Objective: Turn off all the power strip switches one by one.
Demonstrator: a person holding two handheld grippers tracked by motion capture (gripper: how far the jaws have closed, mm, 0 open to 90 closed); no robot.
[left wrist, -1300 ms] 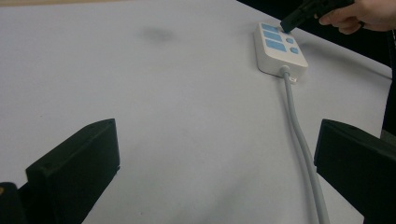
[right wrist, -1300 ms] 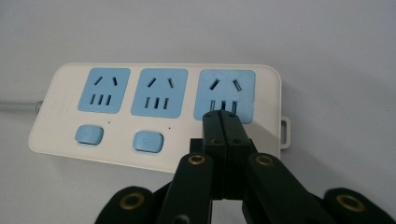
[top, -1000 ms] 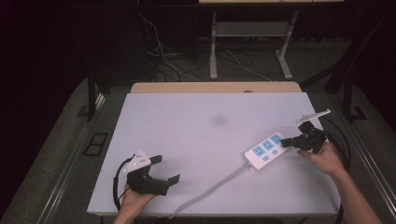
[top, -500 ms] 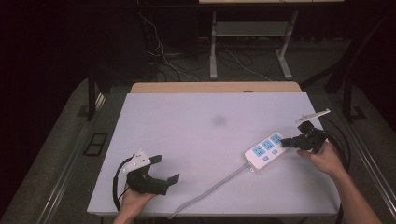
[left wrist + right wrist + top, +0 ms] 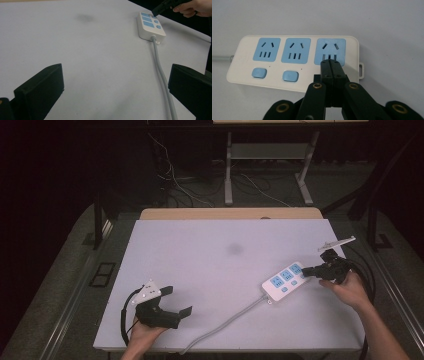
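Power strip (image 5: 285, 281): right side of worktop (image 5: 215, 270), grey cable (image 5: 225, 322) trailing to near edge. Likely light, rigid, smooth plastic; may slide when pushed. Best hold: across long sides.

Right claw (image 5: 331, 65): jaws pressed together, tip on strip's end section, third switch hidden beneath.

Left claw (image 5: 175, 301): spread wide, empty, resting near front-left.

Right gripper view: socket slots, two switches (image 5: 259, 73). High view: cable run.

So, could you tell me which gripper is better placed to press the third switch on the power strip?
Right. The right gripper, jaws shut, already sits over the power strip at its far-end socket. The left gripper rests open, well away near the table's front edge.
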